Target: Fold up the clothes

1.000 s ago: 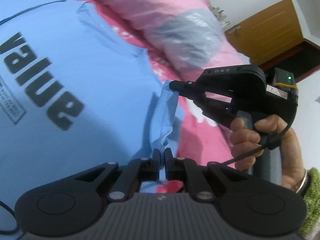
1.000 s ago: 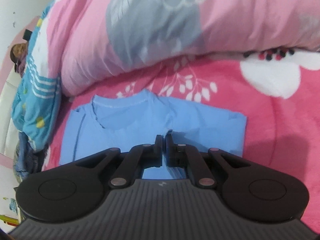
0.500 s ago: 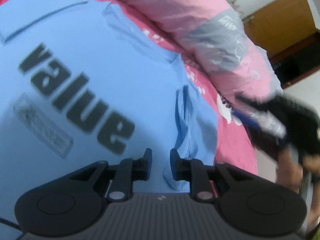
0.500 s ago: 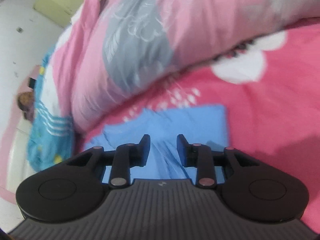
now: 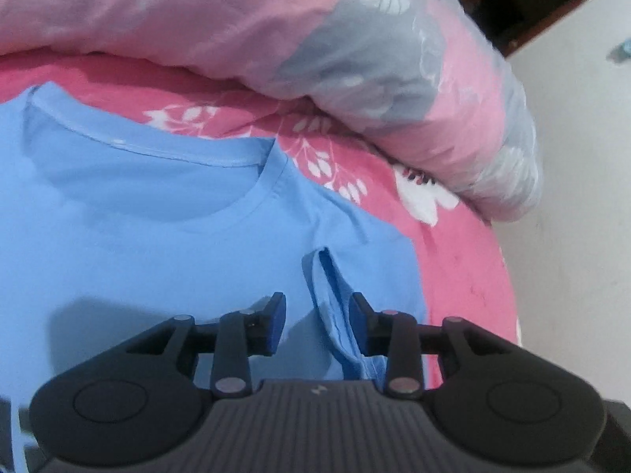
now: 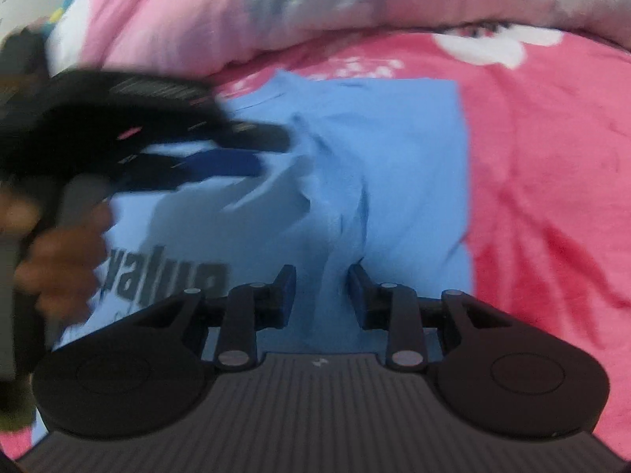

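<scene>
A light blue T-shirt (image 5: 165,244) with dark "value" lettering (image 6: 165,280) lies flat on the pink bed, collar toward the duvet. Its right sleeve is folded inward and forms a raised ridge (image 5: 335,307). My left gripper (image 5: 317,325) is open just above the shirt, and the ridge runs up between its fingers, close to the right one. My right gripper (image 6: 321,291) is open over the folded side of the shirt (image 6: 394,181). In the right wrist view the left gripper (image 6: 272,153) appears blurred at the left, held by a hand (image 6: 63,260), its fingers apart.
A bulky pink and grey duvet (image 5: 276,31) is piled along the far side of the bed, just beyond the collar. The pink floral bedsheet (image 6: 552,181) extends to the right of the shirt. A white wall (image 5: 572,197) and a dark wooden door stand past the bed's edge.
Both grippers were shut on the sleeve fabric a second ago; both have let go and opened. The sleeve now lies folded onto the shirt. The left gripper has swung toward the collar.
</scene>
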Available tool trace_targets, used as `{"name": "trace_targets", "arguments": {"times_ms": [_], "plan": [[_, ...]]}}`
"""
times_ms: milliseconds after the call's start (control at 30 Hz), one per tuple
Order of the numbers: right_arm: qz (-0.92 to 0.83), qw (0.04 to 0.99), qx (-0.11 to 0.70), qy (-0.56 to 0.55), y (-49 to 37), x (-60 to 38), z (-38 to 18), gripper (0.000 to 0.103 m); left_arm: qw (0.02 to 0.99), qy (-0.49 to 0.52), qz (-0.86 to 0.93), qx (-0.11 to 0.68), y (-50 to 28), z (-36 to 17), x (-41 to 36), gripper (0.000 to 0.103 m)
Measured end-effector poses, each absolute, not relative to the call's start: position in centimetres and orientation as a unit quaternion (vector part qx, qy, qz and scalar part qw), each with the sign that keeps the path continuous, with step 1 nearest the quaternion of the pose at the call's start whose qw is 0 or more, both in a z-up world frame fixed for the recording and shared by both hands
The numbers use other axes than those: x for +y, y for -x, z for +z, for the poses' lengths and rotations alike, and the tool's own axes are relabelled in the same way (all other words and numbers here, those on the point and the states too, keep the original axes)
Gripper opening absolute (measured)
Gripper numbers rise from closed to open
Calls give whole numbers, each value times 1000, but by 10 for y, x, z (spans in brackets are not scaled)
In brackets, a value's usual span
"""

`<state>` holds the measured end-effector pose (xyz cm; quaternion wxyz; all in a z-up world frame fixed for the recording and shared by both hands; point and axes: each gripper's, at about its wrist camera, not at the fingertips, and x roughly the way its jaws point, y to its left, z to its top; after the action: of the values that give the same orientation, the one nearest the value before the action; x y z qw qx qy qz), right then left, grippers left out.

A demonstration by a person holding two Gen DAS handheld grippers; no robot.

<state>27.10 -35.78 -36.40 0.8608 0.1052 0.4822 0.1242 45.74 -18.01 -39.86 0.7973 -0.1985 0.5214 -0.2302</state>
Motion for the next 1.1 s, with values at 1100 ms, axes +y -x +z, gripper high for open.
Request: {"name": "trace_targets", "arguments": {"times_ms": [1100], "plan": [[164,887,432,4,-229,-337,-367,43,838,122,-222,483,-497,-414,-200,8]]}}
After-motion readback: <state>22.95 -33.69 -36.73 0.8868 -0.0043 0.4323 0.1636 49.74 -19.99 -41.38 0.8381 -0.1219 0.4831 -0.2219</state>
